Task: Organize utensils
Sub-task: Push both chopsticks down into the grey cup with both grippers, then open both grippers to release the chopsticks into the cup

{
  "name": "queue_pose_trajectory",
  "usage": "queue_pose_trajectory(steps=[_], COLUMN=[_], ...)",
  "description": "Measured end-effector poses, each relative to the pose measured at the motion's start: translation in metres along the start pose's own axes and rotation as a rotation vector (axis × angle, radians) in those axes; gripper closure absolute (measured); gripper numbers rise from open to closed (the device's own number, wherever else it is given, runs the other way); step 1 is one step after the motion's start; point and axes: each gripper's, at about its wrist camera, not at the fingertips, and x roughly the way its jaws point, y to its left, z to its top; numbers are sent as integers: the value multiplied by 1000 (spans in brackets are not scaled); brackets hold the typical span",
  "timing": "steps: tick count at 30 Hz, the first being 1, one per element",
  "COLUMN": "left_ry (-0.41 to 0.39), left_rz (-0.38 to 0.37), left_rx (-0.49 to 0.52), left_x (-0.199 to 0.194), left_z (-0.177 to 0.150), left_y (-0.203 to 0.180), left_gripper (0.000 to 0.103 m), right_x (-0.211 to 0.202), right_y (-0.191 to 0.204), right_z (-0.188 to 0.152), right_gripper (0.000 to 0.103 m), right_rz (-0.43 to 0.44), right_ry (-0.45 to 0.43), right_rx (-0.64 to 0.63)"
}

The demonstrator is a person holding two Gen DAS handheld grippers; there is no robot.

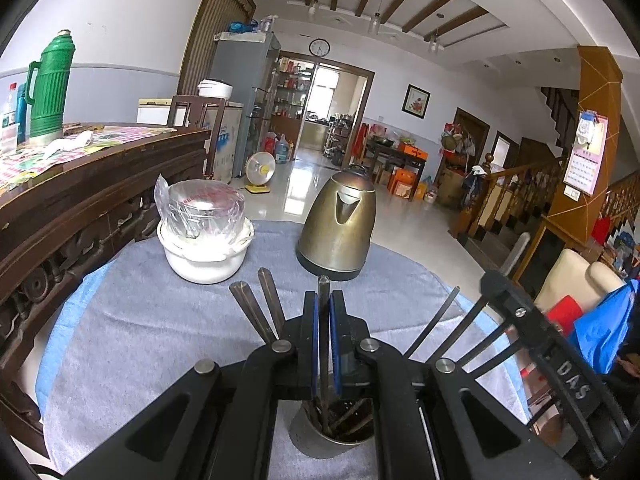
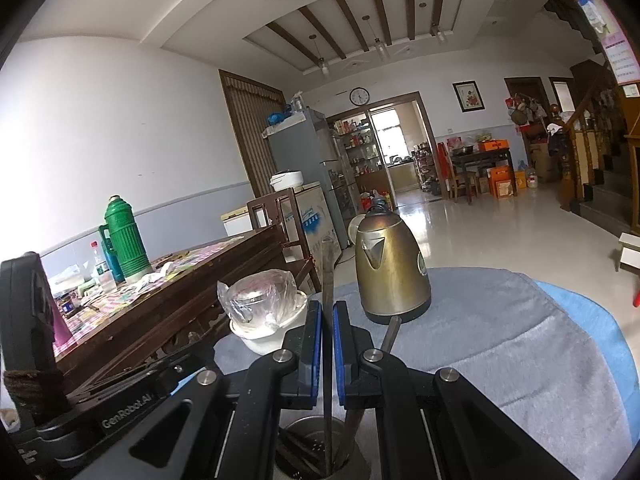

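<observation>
Two tools, left tool (image 1: pixel 324 312) and right tool (image 2: pixel 327 320), each clamped on chopstick (image 1: pixel 323 292) above holder (image 1: pixel 332 436), bottom centre. You next lower, release inside.

utensil holder (image 1: pixel 332 436) stands on the towel-covered table (image 1: pixel 140 320) at the near edge, under both grippers. chopsticks (image 1: pixel 256 308) stand in it, fanning left and right. left gripper (image 1: pixel 323 344) is above the holder, clamped on one upright chopstick (image 1: pixel 323 292); right gripper (image 2: pixel 328 344) sits just to its right, clamped on another chopstick (image 2: pixel 327 272) standing in the same holder. behind the holder: bowl (image 1: pixel 204 256) far-left with a bagged cup (image 1: pixel 204 208) in it, kettle (image 1: pixel 338 228) far-right, the two apart. wooden table (image 1: pixel 100 176) is left of the towel, thermos (image 1: pixel 48 88) on it
</observation>
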Motion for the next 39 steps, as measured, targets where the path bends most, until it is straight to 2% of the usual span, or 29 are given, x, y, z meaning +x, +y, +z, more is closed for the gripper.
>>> queue_pose_trajectory(steps=[7, 13, 17, 20, 29, 32, 34, 35, 36, 38, 39], left_ry=[4, 30, 27, 31, 44, 41, 44, 46, 49, 51, 50], left_rz=[7, 12, 16, 17, 33, 39, 43, 46, 52, 62, 67], left_rx=[-4, -4, -2, -3, -1, -6, -7, -5, -3, -3, -3], left_x=[-1, 0, -3, -5, -14, -19, -21, -23, -24, -26, -29], left_z=[-2, -7, -8, -9, -13, -14, -15, -16, -18, -20, -23], left_y=[3, 3, 5, 7, 11, 15, 16, 17, 17, 17, 17], left_gripper=[97, 97, 97, 97, 97, 96, 93, 86, 73, 56, 52], right_x=[-1, -3, -9, -5, 4, -1, -6, -8, -12, -19, -25], right_y=[4, 10, 8, 10, 3, -5, -12, -15, -19, -23, -24], right_z=[-1, -3, -1, -4, -18, -17, -16, -15, -15, -13, -13], right_gripper=[97, 97, 97, 97, 95, 94, 90, 82, 74, 67, 67], right_rz=[8, -5, -5, -34, 3, 8, 17, 19, 19, 23, 21], right_ry=[42, 32, -1, 1, 120, 124, 119, 117, 109, 90, 76], right_rx=[-45, -80, -49, -91, -53, -8, 30, 50, 73, 98, 106])
